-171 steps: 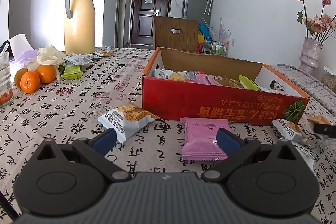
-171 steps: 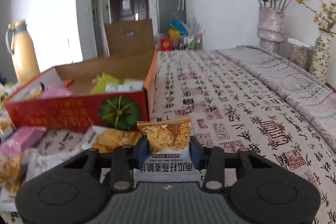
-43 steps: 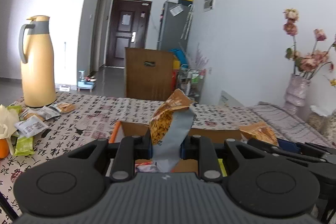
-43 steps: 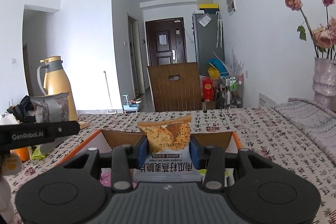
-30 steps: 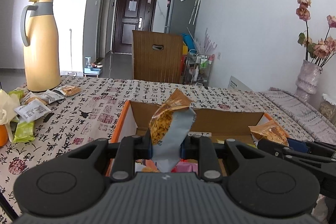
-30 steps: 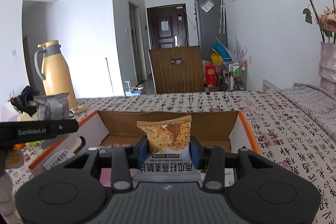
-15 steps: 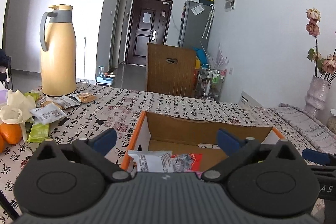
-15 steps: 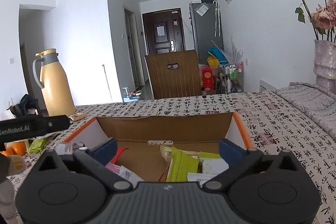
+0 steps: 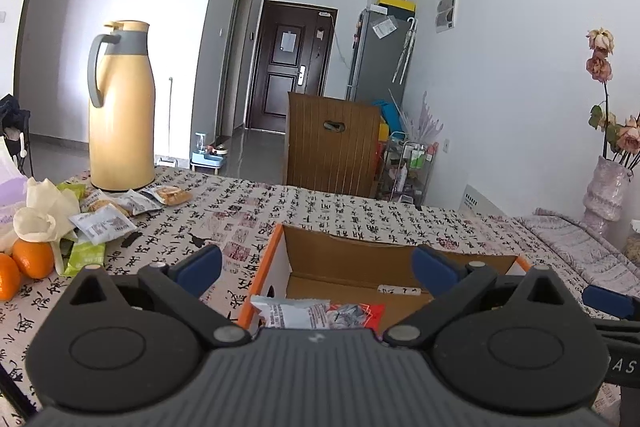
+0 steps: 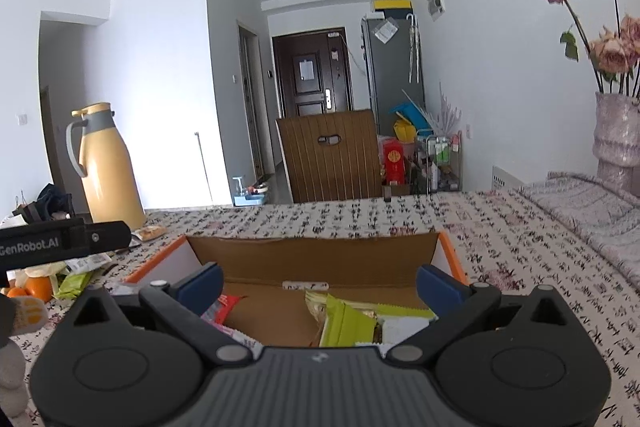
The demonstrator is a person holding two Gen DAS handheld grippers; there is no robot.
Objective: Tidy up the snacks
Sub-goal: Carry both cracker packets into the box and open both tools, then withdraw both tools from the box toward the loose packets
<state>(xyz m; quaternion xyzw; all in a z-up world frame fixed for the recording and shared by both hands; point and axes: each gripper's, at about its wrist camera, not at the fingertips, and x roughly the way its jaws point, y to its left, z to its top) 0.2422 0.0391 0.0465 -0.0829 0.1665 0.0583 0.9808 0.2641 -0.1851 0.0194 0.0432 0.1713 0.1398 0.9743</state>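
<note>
The cardboard box (image 9: pixel 400 271), orange-edged with a brown interior, lies on the table directly ahead of and below both pairs of fingers. Left wrist view: a white snack packet (image 9: pixel 290 313) and a red-printed packet (image 9: pixel 354 313) rest in the box's near corner, between the two blue pads and just past the gripper body. The left gripper (image 9: pixel 316 263) is spread wide, its fingers released and holding nothing. Right wrist view: the same box (image 10: pixel 320 261) holds a lime-green packet (image 10: pixel 346 325) between the fingers, nearer the right one, a white packet (image 10: pixel 404 329) beside that finger, and a red-and-white packet (image 10: pixel 224 307) just inside the left finger. The right gripper (image 10: pixel 318 283) is likewise released and empty (its pads stand well apart over the box's near side).

Outward, to the left of the left gripper's fingers, loose snack packets (image 9: pixel 108 223) lie on the calligraphy-print tablecloth (image 9: pixel 340 211), with a green packet (image 9: pixel 86 257) and two oranges (image 9: pixel 32 259) beside a crumpled cream bag (image 9: pixel 44 215). Beyond these stands a tall yellow thermos (image 9: pixel 120 111). Straight ahead, past the table's far edge, are a wooden chair back (image 9: pixel 332 143), a dark door (image 9: pixel 290 67) and a grey refrigerator (image 9: pixel 380 55). To the right of the fingers a vase (image 10: pixel 618 143) of dried roses (image 10: pixel 612 47) stands at the table's edge.
</note>
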